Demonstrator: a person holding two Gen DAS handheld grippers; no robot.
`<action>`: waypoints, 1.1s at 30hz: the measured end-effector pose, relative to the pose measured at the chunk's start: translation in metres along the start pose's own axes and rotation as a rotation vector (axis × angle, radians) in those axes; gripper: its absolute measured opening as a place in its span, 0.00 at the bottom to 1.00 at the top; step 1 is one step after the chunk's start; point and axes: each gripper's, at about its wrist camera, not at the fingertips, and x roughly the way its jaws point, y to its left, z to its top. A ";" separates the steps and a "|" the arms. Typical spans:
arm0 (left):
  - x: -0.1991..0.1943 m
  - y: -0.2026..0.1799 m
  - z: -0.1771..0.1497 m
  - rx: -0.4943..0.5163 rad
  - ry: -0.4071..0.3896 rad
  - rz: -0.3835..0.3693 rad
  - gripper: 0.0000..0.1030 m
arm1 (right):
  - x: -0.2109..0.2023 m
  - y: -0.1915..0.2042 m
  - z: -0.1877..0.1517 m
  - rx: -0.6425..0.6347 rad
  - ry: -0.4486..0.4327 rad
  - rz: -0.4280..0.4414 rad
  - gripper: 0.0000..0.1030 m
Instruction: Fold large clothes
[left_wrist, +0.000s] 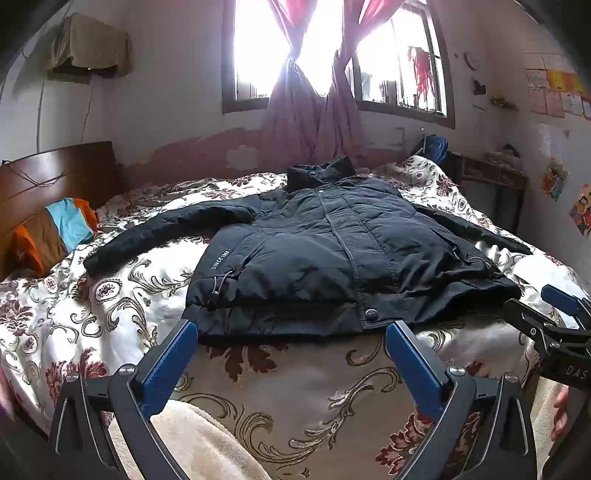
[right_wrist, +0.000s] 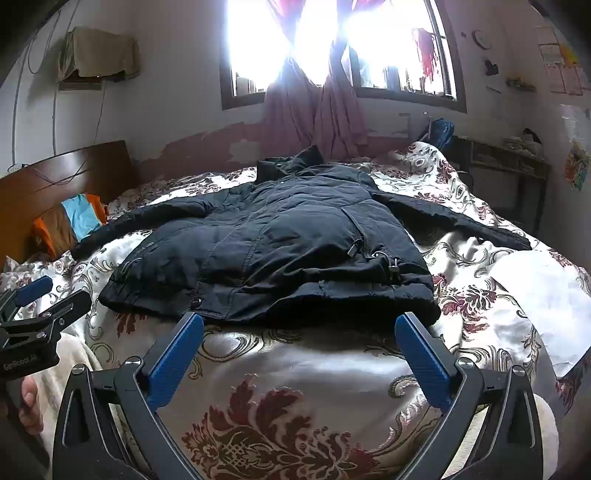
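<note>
A dark navy padded jacket (left_wrist: 325, 243) lies front up and spread flat on the bed, collar toward the window, both sleeves stretched out sideways; the right wrist view shows the jacket (right_wrist: 280, 243) too. My left gripper (left_wrist: 291, 326) is open just short of the hem, nothing between its blue pads. My right gripper (right_wrist: 299, 319) is open as well, close to the hem's right half and not touching it. Each gripper shows in the other's view: the right gripper (left_wrist: 546, 299) at the far right, the left gripper (right_wrist: 51, 288) at the far left.
A floral quilt (left_wrist: 288, 373) covers the bed, with a cream blanket (left_wrist: 199, 439) at the near edge. A wooden headboard (left_wrist: 55, 177) and a striped pillow (left_wrist: 55, 229) sit at left. A dark desk (left_wrist: 491, 173) stands at right under the curtained window (left_wrist: 332, 55).
</note>
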 end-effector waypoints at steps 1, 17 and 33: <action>0.000 0.000 0.000 0.001 0.000 0.000 1.00 | 0.000 0.000 0.000 0.000 0.001 0.000 0.99; 0.000 0.000 0.000 0.005 -0.001 0.002 1.00 | 0.000 0.000 0.000 0.001 0.002 -0.001 0.99; 0.000 0.000 0.000 0.005 -0.002 0.002 1.00 | 0.001 0.000 -0.001 0.002 0.004 0.001 0.99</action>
